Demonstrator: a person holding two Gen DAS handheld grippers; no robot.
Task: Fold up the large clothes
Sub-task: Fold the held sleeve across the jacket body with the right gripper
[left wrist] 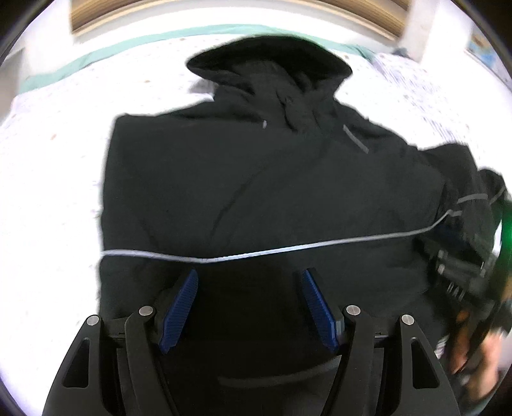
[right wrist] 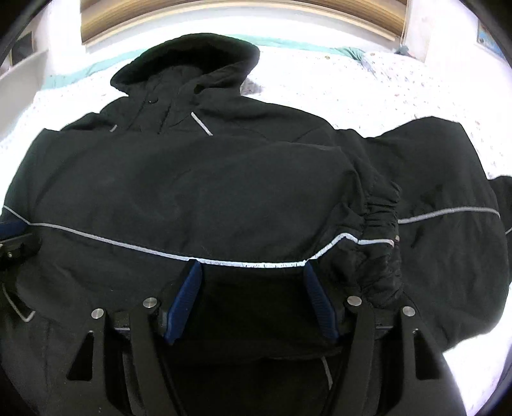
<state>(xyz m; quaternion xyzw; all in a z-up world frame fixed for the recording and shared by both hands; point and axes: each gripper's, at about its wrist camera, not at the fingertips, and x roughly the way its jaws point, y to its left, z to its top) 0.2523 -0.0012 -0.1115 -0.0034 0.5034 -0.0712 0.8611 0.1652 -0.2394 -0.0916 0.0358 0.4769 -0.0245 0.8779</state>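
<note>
Lying flat on white patterned bedding (right wrist: 336, 86): black hooded jacket (left wrist: 256, 179), front up, hood (left wrist: 268, 60) toward wooden headboard (right wrist: 243, 16), hem nearest both cameras. Spread so across the bed, in all likelihood, to give a level base for folding. Left sleeve (right wrist: 204, 182) already laid across the chest, elastic cuff (right wrist: 382, 208) ending toward the jacket's right side; reflective piping (right wrist: 179, 256) on it running straight across both views. Right sleeve (right wrist: 448, 204) not yet folded, stretched outward over the bedding in the right wrist view.

Left gripper (left wrist: 248, 281) poised above lower front panel, pointing toward the hood, blue pads (left wrist: 179, 310) spread wide, nothing between them. Right gripper (right wrist: 251, 281) likewise spread wide and empty, low over the folded sleeve, tips just short of the piping, elastic cuff just beside its right finger. Contact with fabric not determinable from either view.

Right edge of left wrist view heavily blurred: apparently the right gripper and the person's hand (left wrist: 480, 361) beside bunched cloth; no further reading possible.
</note>
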